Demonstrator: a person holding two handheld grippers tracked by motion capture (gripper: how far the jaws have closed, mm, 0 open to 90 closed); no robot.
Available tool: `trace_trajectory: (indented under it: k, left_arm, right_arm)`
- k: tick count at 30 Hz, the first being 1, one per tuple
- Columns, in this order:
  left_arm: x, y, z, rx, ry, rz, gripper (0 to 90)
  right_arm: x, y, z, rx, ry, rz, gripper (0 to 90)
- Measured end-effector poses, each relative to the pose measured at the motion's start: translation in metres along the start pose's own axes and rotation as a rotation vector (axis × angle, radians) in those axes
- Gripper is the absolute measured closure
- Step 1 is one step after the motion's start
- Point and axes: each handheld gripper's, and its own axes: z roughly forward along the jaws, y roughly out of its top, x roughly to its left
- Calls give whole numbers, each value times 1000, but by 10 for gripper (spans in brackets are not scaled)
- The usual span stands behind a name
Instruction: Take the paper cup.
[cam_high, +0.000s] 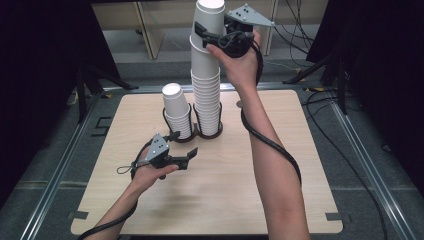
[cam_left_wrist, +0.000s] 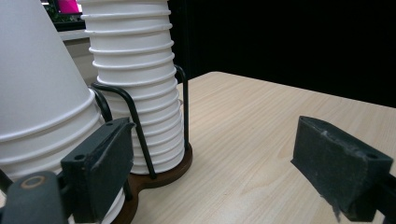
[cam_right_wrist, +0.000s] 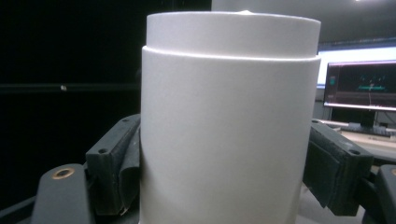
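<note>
The right gripper (cam_high: 206, 36) is clamping its fingers (cam_right_wrist: 116, 163) around the top cup (cam_high: 209, 22) of the tall stack (cam_high: 206, 87); lift straight upward. The left gripper (cam_high: 184, 145), fingers apart and empty, is waiting beside that stack's rack (cam_high: 209, 132).

We look along left gripper (cam_left_wrist: 210, 163), jaws apart, nothing between pads, bare wooden table (cam_left_wrist: 261, 135) in gap. Left jaw sits just beside short stack of white paper cups (cam_left_wrist: 42, 102), contact unclear. Behind it tall stack of white paper cups (cam_left_wrist: 135, 79) stands upright in black wire holder (cam_left_wrist: 137, 126) on dark brown wooden base (cam_left_wrist: 161, 175). Wire loops rise around both stacks. Right jaw hangs over open tabletop, well apart from cups. Background dark; monitor corner top left.
</note>
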Motion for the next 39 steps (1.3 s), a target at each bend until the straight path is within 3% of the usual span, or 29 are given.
trace_trajectory:
  k: [3,5,13,14,16,21,26,27,28,33,39]
  left_arm:
    - [0,-1,0,4,0,4,123]
    - [0,-2,3,-27,-9,-9,123]
    - [-3,-3,1,-17,-7,2,123]
    - [-3,-4,-1,3,-4,7,123]
    - [-5,-5,-1,6,-4,2,123]
    - [-11,-7,-2,7,-14,1,124]
    - [-16,-10,-2,15,-19,11,124]
    - [-17,-11,-2,18,-19,15,124]
    - [-19,-11,-3,21,-21,19,124]
    - [-23,-12,-5,30,-26,30,123]
    - [-27,-17,-7,33,-30,36,123]
  right_arm:
    - [-2,6,-9,-20,1,1,220]
    - [-2,8,-13,-19,4,7,220]
    - [-5,13,-53,-45,4,-40,222]
    - [-6,10,-67,-35,-1,-27,222]
    - [-10,5,-79,-37,-11,-38,222]
    - [-15,-21,-114,8,-33,-45,222]
    - [-15,-63,-146,58,-45,-39,223]
    - [-15,-63,-146,58,-45,-39,223]
    - [-16,-79,-156,83,-52,-27,222]
    - [-15,-104,-171,117,-56,4,222]
    - [-11,-129,-186,132,-73,-2,224]
